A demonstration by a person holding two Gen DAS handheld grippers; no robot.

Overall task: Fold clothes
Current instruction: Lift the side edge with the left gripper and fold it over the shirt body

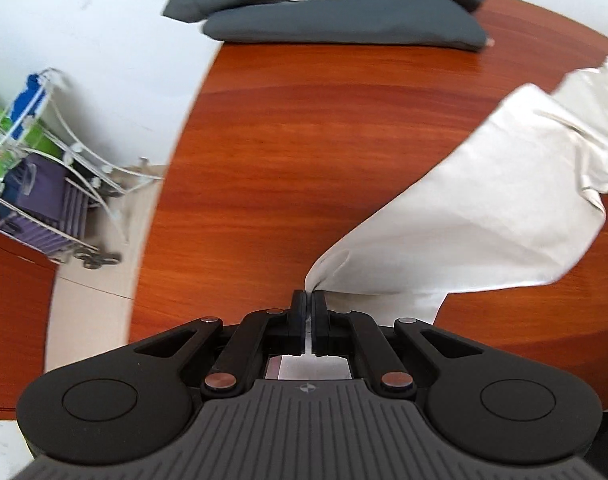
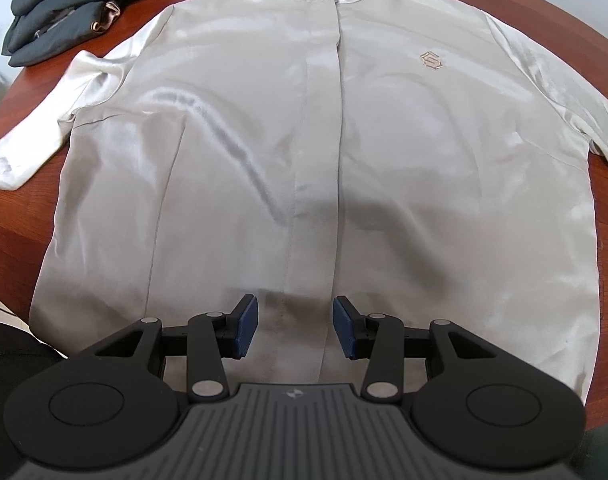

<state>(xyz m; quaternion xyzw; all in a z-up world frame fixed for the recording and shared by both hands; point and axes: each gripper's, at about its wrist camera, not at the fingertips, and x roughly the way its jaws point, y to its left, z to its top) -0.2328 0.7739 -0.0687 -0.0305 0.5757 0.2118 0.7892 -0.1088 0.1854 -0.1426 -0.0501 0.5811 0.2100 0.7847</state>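
A cream satin shirt (image 2: 264, 152) lies face up and spread flat on the round wooden table (image 2: 8, 216), collar at the far side. My right gripper (image 2: 295, 326) hovers open over the lower placket near the hem, nothing between its blue pads (image 2: 246, 330). In the left wrist view my left gripper (image 1: 308, 300) is shut on the cuff end of the shirt's sleeve (image 1: 463, 216), which stretches up and to the right from the fingertips over the bare wood (image 1: 304, 140).
A stack of folded dark grey clothes (image 1: 335, 12) sits at the table's far edge, also seen as a dark grey pile (image 2: 60, 8) at top left. Beyond the table's left edge a white wire rack (image 1: 44, 168) holding purple and blue items stands on the floor.
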